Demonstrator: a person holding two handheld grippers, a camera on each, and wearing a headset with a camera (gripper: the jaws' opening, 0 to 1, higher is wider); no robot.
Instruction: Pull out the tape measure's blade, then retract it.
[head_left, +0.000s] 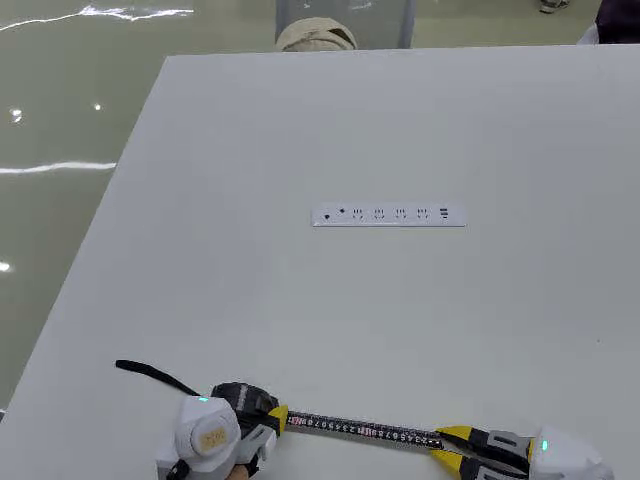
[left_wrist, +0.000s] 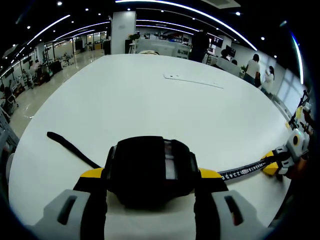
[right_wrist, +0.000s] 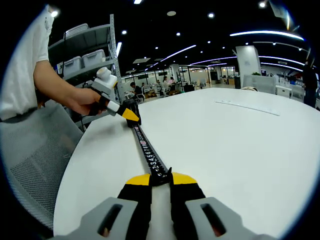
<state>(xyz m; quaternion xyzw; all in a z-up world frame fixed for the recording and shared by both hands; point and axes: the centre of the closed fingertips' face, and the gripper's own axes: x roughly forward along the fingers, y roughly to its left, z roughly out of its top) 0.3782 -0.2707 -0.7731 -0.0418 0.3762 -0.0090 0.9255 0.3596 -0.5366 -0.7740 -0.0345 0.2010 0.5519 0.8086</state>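
A black tape measure case (head_left: 243, 399) rests on the white table (head_left: 380, 130) near its front edge, and my left gripper (head_left: 268, 425) is shut on it. In the left gripper view the case (left_wrist: 150, 170) sits between the yellow-tipped jaws. Its black strap (head_left: 150, 373) trails off to the left. The dark blade (head_left: 362, 429) runs right from the case to my right gripper (head_left: 447, 447), which is shut on the blade's end. Seen from the right gripper view, the blade (right_wrist: 148, 152) stretches from my right gripper (right_wrist: 160, 178) back to the left gripper (right_wrist: 131, 116).
A white power strip (head_left: 388, 216) lies flat at the table's middle. Beyond the far edge stands a chair (head_left: 316, 34). The glossy floor (head_left: 60, 120) lies past the table's left edge. Several people stand in the background of the left gripper view.
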